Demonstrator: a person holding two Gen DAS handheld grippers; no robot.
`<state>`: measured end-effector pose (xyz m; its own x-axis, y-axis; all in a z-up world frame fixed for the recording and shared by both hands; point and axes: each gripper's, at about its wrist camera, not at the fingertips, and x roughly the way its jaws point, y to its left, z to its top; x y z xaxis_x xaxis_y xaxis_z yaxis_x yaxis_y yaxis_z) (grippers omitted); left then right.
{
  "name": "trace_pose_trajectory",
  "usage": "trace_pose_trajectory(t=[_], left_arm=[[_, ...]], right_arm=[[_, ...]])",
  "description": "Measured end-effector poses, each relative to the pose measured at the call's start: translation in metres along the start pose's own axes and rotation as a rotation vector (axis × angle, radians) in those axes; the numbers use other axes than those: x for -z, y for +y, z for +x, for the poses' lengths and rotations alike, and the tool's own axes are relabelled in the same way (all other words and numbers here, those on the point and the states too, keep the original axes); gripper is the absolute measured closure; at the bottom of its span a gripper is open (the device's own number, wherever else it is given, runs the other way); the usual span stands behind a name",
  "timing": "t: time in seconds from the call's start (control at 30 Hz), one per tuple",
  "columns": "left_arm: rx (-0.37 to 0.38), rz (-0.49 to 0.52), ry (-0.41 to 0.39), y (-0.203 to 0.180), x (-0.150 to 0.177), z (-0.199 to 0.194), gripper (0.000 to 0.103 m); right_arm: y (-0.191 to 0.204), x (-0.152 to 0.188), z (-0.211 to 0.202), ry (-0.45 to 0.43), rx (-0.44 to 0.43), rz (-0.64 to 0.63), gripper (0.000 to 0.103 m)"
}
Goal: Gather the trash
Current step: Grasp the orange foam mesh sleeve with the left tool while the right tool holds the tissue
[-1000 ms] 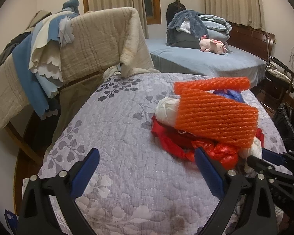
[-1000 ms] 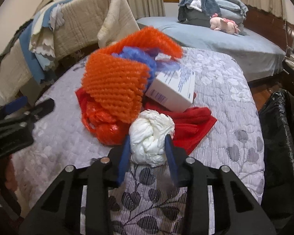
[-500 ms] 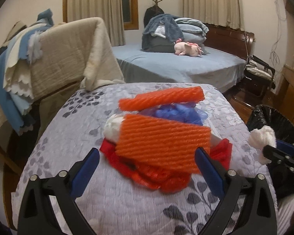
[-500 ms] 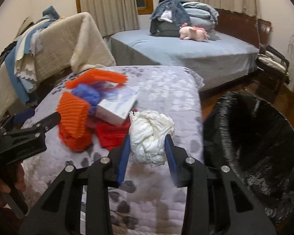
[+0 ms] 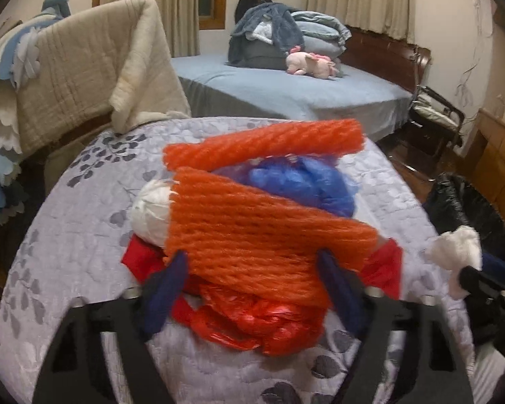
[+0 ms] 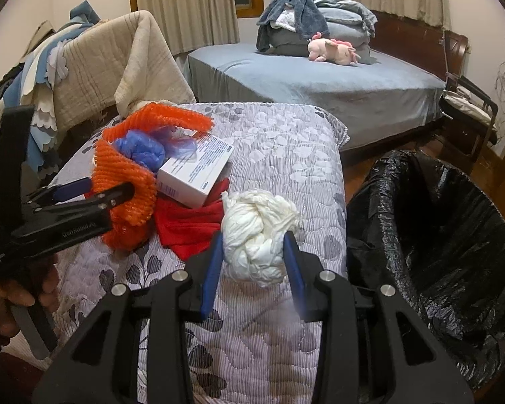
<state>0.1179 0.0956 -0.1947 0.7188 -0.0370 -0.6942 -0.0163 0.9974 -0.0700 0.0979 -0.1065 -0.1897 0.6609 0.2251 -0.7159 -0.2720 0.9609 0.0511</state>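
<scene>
In the last second the right gripper (image 6: 252,262), clenched on the crumpled white tissue wad (image 6: 257,232), has carried it off the pile toward the black-lined bin (image 6: 437,235), while the open-jawed left gripper (image 5: 252,279) has closed in around the orange foam netting (image 5: 262,232), likely next

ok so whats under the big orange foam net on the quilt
Under the orange foam net: a crumpled red plastic bag, red cloth, and a white wad poking out at its left. Anything deeper is covered.

Ribbed orange foam netting (image 5: 262,235), glossy black plastic bag (image 6: 454,235), quilted cloth bedspread (image 6: 286,155).
</scene>
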Motion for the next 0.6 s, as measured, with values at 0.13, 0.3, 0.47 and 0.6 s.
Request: trace_pose_trajectory(t=[0.13,0.3,0.47,0.6], left_arm=[[0.061,0.031,-0.002,-0.007,0.002,-0.005,0.092],[0.081,0.038,-0.011,-0.008,0.006,-0.016,0.098],[0.009,0.026,-0.026,-0.002,0.007,-0.025,0.023],[-0.015,-0.009,0.009,0.013,0.01,-0.018,0.016]], right_arm=[[0.0,0.0,-0.001,-0.005,-0.001,0.0,0.068],[0.003,-0.001,-0.006,-0.014,0.0,-0.012,0.067],[0.004,0.0,-0.007,-0.013,-0.001,-0.014,0.067],[0.009,0.0,-0.004,-0.002,-0.006,-0.024,0.067]])
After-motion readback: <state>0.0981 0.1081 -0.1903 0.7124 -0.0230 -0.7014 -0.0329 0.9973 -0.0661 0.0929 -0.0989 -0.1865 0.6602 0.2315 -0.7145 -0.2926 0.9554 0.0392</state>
